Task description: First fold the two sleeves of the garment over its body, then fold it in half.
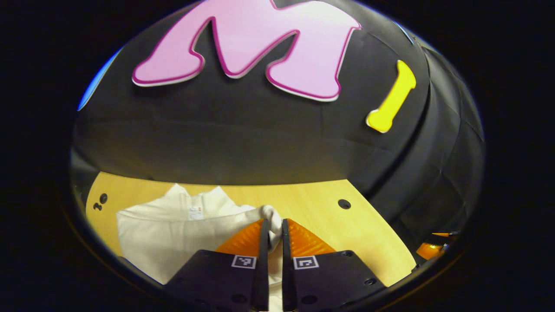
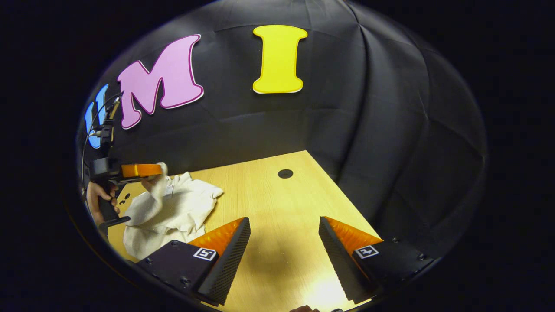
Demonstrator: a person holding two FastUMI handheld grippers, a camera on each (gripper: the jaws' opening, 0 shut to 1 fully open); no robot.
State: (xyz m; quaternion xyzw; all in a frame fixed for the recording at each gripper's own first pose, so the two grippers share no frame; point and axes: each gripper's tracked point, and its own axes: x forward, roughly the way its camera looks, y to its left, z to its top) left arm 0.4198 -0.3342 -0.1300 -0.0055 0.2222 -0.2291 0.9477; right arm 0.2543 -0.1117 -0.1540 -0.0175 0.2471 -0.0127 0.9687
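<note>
**A:** What does the left gripper view show?

**B:** The left gripper [image 1: 273, 236] sits at the bottom, its two fingers pressed nearly together and pinching a bunched bit of white cloth. That cloth belongs to the garment [image 1: 173, 229], a white top lying on the wooden table [image 1: 321, 208]. The body spreads out to the left of the fingers, collar toward the back wall, and a small label [image 1: 196, 212] shows inside the neck. My guess is that the pinched part is a sleeve end, lifted so it can be carried over the body, though I cannot be sure which part it is.

**A:** And the right gripper view?

**B:** The right gripper [image 2: 284, 242] is low over bare table, its fingers spread wide with nothing between them. It stays well apart from the garment, likely waiting its turn. Far to the left, a hand [image 2: 96, 195] holds the left gripper, which is raised above the table with white fabric hanging from its tips. The garment looks rumpled beneath it, near the table's left side. A dark round hole [image 2: 285, 173] marks the table farther back.

**A:** How far along is the folding?

**B:** Early, I judge; the first sleeve fold seems under way.
</note>
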